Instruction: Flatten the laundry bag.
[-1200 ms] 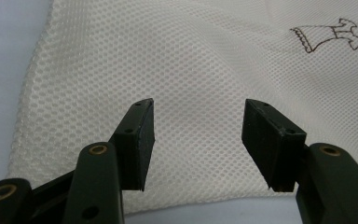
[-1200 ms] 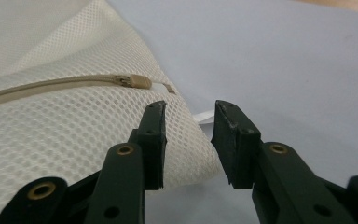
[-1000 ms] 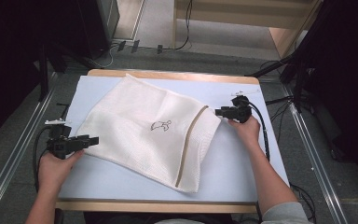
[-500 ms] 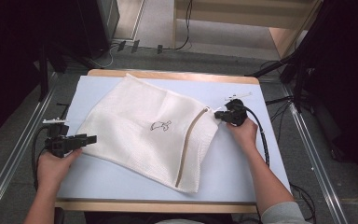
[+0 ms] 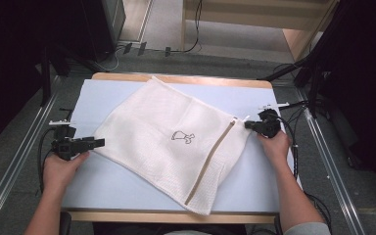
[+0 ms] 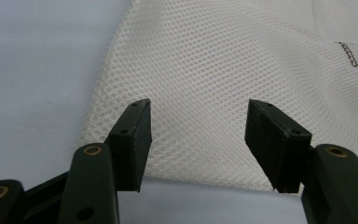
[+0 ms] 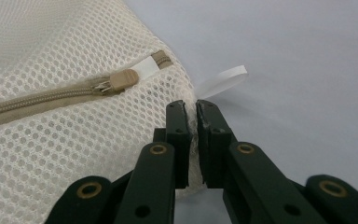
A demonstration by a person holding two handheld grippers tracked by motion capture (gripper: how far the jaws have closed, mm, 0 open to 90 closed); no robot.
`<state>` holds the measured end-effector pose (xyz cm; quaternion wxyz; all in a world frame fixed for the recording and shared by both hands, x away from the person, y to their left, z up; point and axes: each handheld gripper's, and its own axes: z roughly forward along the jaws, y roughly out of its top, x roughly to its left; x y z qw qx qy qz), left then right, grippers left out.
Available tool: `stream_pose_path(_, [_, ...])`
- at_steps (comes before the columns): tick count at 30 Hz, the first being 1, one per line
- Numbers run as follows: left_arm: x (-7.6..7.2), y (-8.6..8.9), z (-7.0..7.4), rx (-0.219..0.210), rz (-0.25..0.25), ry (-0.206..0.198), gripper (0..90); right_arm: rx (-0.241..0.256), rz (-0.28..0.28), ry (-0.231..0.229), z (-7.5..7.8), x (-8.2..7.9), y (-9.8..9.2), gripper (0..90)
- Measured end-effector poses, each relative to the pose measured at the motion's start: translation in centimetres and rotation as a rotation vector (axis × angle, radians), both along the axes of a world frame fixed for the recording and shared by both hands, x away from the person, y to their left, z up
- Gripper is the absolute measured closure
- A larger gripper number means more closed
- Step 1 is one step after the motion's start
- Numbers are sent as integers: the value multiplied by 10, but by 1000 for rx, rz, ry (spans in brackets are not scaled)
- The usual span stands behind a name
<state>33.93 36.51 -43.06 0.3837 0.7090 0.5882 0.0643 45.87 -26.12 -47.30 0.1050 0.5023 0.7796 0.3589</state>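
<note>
Right gripper (image 7: 195, 109) pinches mesh bag (image 5: 176, 147) corner at 3 o'clock; left gripper (image 6: 198, 140) wide open, empty; thin bite may slip.

A pale blue mat (image 5: 107, 181) covers a wooden table (image 5: 176, 78). Grey floor (image 5: 215, 61) surrounds it, with metal rails (image 5: 10, 176) at both sides, cables (image 5: 186, 46) beyond, light wood furniture (image 5: 293, 34) far right, dark equipment (image 5: 39, 44) left.

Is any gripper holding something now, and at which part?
The right gripper pinches the mesh bag at its edge near the zipper pull. The left gripper is open, holding nothing.
</note>
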Motion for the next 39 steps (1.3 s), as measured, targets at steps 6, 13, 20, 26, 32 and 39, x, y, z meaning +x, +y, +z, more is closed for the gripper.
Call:
stream_pose_path(6, [13,-10,0,4,-33,2,419,-11,-24,-8,0,-14,-11,851])
stream_pose_path(13, [23,-24,1,2,-70,-4,419,-6,-38,0,1,-29,-23,814])
stream_pose_path(20, [20,-33,2,2,-76,14,423,43,-44,-69,14,-31,-22,666])
stream_pose_path(26, [5,-35,3,20,-56,22,428,64,-34,-100,18,-22,-12,642])
stream_pose_path(32, [-17,-34,0,20,-22,53,443,69,-4,-87,17,-9,1,634])
stream_pose_path(39, [-20,-49,-13,68,-25,127,446,73,23,-88,15,1,13,605])
